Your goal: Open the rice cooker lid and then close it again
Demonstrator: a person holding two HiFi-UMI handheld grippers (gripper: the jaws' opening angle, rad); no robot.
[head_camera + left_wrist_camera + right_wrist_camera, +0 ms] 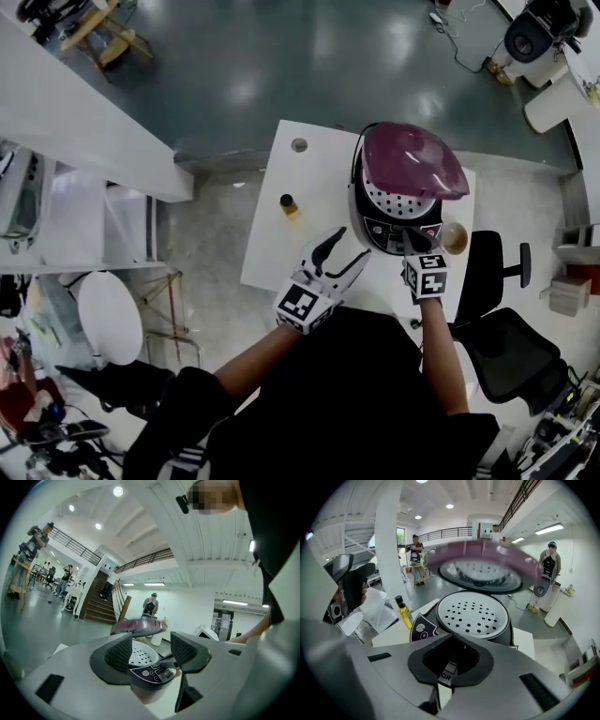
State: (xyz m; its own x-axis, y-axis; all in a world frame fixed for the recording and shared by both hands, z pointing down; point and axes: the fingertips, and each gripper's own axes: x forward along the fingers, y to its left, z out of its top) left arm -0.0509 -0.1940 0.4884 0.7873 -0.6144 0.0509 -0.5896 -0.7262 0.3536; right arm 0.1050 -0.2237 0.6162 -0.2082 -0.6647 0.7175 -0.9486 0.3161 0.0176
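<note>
1. Nearest the head camera is my black top (366,394), filling the 6 o'clock edge, with both forearms reaching out from it.
2. The white table (281,234) lies ahead of me at 12 o'clock.
3. A black office chair (506,337) stands off the table at 4 o'clock.
4. The rice cooker (398,230) sits on the table at 1 o'clock, its control panel facing me, and its perforated white inner plate (473,613) is uncovered.
5. Its purple lid (412,159) is raised, hinged at the cooker's 12 o'clock side and hanging over the pot.
6. My left claw (342,255) is held over the table at the cooker's 8 o'clock, clear of it. Its jaws are wide apart with nothing gripped, and the cooker shows through the gap.
7. My right claw (412,246) is pinched fully together and empty. Its tip is at the front panel, at the cooker's 6 o'clock; I cannot tell if it touches.
8. A tan cup (455,238) stands just beside the cooker at its 3 o'clock.
9. A small yellow bottle (289,203) stands at the cooker's 9 o'clock, apart from it.
</note>
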